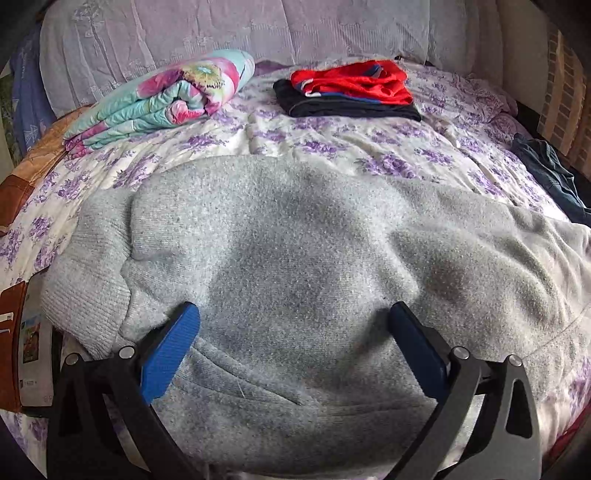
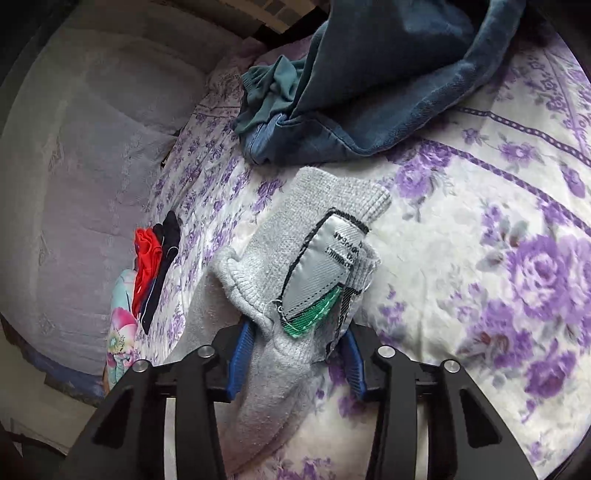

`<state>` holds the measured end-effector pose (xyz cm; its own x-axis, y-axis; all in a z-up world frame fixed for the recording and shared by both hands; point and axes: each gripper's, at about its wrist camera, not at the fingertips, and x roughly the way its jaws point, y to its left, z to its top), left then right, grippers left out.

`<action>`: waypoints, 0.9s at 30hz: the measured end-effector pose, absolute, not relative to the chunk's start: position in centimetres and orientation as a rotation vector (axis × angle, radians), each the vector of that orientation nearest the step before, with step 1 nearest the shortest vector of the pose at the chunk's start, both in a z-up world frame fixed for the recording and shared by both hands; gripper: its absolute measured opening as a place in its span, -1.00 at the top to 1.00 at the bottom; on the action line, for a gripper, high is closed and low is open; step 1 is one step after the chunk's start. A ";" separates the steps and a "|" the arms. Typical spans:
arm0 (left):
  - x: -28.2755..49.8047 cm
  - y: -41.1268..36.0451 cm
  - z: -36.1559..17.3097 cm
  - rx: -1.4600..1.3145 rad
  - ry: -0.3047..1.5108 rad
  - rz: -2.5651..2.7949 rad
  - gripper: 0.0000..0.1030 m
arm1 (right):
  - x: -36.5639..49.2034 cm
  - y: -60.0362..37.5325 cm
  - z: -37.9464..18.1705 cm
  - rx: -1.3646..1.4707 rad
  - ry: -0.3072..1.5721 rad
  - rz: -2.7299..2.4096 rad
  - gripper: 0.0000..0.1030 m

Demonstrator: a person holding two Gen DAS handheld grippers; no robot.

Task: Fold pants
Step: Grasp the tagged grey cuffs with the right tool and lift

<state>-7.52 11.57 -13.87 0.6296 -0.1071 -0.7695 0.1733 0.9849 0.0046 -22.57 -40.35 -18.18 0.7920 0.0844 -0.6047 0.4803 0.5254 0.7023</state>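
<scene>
Grey fleece pants point(image 1: 295, 258) lie spread across the flowered bed sheet, filling the lower half of the left wrist view. My left gripper point(image 1: 295, 314) is open, its blue fingers point(image 1: 173, 347) resting on the grey fabric near a pocket seam. In the right wrist view my right gripper point(image 2: 295, 332) is shut on the ribbed waistband end of the grey pants point(image 2: 295, 236), where a silver and green label point(image 2: 321, 266) shows. That end is bunched and lifted a little off the sheet.
A folded red and black clothes stack point(image 1: 351, 92) and a rolled flowered quilt point(image 1: 159, 99) lie at the far side of the bed. Blue jeans and a teal garment point(image 2: 351, 92) lie beyond the right gripper. A grey headboard cushion point(image 1: 240, 33) backs the bed.
</scene>
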 end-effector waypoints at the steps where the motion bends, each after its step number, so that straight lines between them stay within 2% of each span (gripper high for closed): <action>1: -7.0 11.7 -13.2 0.063 0.932 -0.176 -0.91 | -22.0 -40.2 -17.4 0.986 0.654 -0.244 0.50; 3: -6.7 12.6 -11.4 -0.038 0.958 -0.215 -0.91 | -21.7 -39.3 -14.4 0.876 0.641 -0.205 0.56; 6: -7.5 14.8 -8.3 -0.131 0.843 -0.152 -0.91 | -20.8 -35.8 -8.8 0.577 0.627 -0.129 0.56; 9: -6.4 16.1 -10.2 -0.097 0.922 -0.066 -0.91 | -18.7 -31.6 -5.5 0.361 0.619 -0.045 0.56; 13: -7.1 14.6 -9.8 0.030 0.901 -0.067 -0.91 | -15.7 -25.2 -3.1 0.185 0.635 0.133 0.56; 16: -7.6 14.2 -9.4 0.023 0.903 -0.101 -0.91 | -13.5 -19.3 -4.4 0.055 0.759 0.330 0.54; 18: -7.8 14.8 -9.3 -0.014 0.918 -0.107 -0.91 | -12.5 -15.2 -7.6 -0.064 0.913 0.453 0.34; 19: -7.8 15.3 -9.3 -0.040 0.922 -0.109 -0.91 | -12.2 -13.3 -9.5 -0.126 0.999 0.515 0.02; 20: -8.0 16.0 -9.3 -0.070 0.928 -0.110 -0.91 | -12.6 -12.1 -10.8 -0.165 1.040 0.561 -0.17; 23: -8.9 18.2 -8.9 -0.164 0.940 -0.126 -0.91 | -13.9 -11.9 -9.8 -0.141 1.022 0.599 -0.19; 27: -10.5 20.8 -9.3 -0.250 0.961 -0.086 -0.91 | -14.7 -15.2 -4.6 0.065 0.922 0.641 -0.20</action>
